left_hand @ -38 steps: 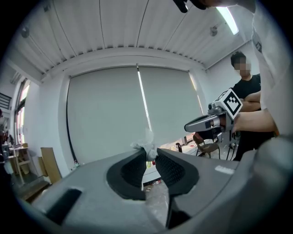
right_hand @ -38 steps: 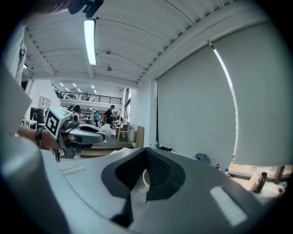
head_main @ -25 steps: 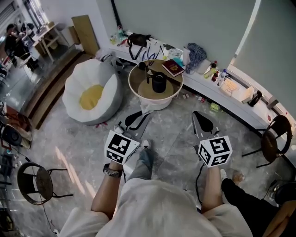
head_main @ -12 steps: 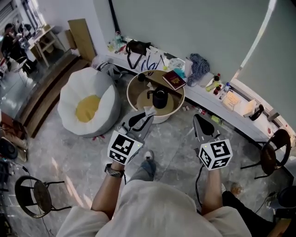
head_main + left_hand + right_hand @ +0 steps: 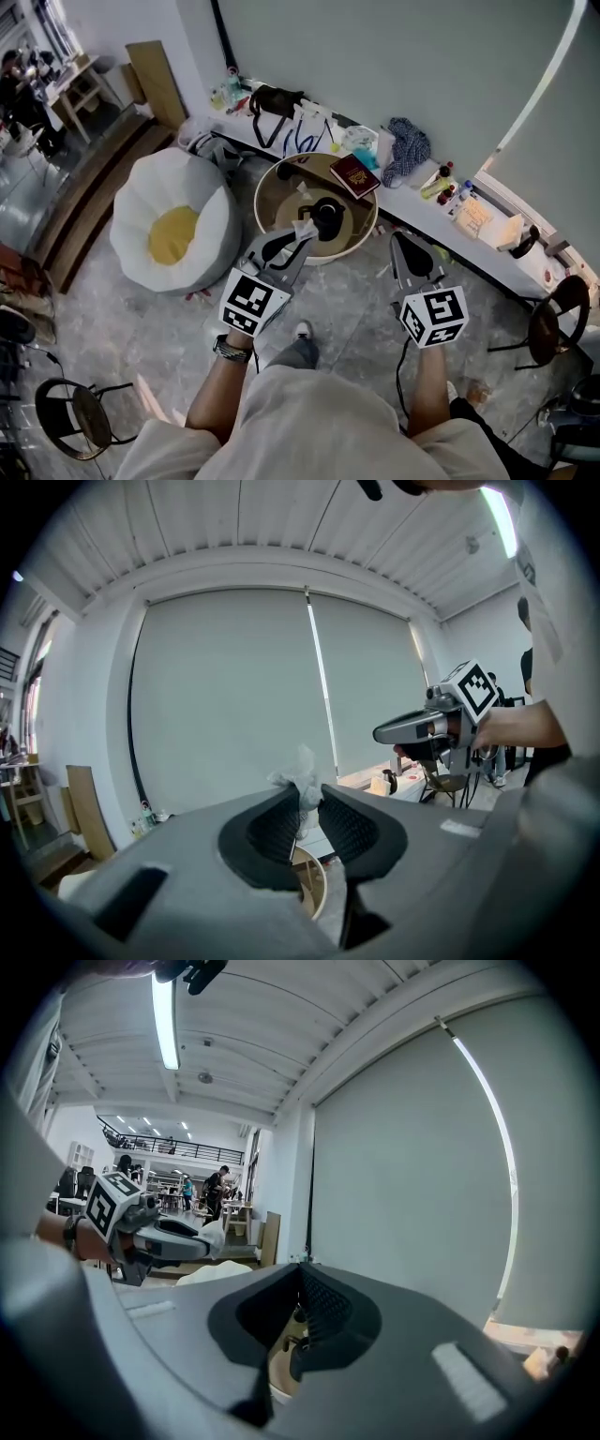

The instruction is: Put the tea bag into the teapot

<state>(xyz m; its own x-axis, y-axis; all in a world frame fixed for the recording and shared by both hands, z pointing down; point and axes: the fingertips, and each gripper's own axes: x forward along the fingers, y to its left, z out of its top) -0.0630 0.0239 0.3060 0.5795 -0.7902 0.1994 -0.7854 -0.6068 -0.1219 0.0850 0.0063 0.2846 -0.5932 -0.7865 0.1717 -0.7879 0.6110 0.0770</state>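
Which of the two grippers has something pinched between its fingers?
The left gripper: a crumpled white tea bag sticks up from between its fingers, whereas the right gripper's fingers meet on nothing.

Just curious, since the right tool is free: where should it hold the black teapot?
Likely its body, from the right: the teapot stands upright on the table, the right tool is shut on that side, and the left tool with the tea bag crowds its left. Its handle is too small to judge.

A white beanbag [image 5: 141, 202] is sitting on the grey marbled floor [image 5: 122, 328]; pale blinds [image 5: 234, 696] are covering the wall, a strip light [image 5: 167, 1016] glowing overhead.
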